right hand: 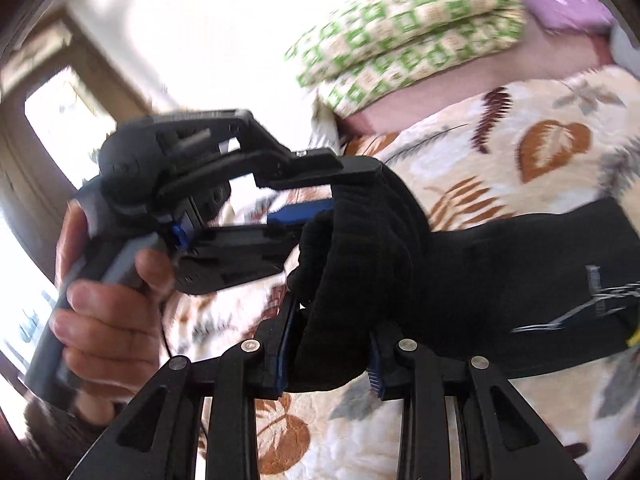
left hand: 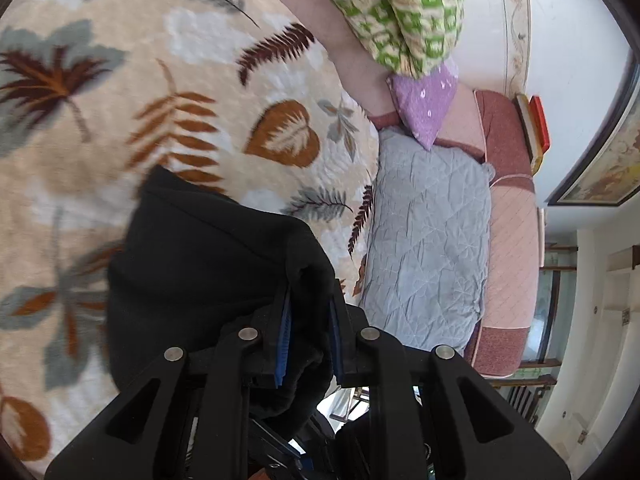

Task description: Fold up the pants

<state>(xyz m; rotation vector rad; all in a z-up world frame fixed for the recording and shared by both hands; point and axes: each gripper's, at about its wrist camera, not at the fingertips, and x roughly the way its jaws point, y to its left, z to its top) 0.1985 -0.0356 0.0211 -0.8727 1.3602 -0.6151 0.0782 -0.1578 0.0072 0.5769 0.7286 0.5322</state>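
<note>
The black pants (left hand: 200,264) are lifted above a leaf-print bedspread (left hand: 160,80). My left gripper (left hand: 308,300) is shut on a bunched fold of the pants, cloth filling the gap between its blue pads. In the right wrist view the pants (right hand: 500,264) stretch right across the bedspread (right hand: 520,152), with a white print near the right edge. My right gripper (right hand: 332,344) is shut on a thick ribbed bunch of the pants. The left gripper (right hand: 320,200) shows there too, held by a hand, clamped on the same bunch just above.
A grey quilted pillow (left hand: 428,248) lies at the bed's right. A green checked pillow (left hand: 400,4) and a purple one (left hand: 424,108) lie at the head; the green pillow also shows in the right wrist view (right hand: 400,28). A bright window (right hand: 60,128) is on the left.
</note>
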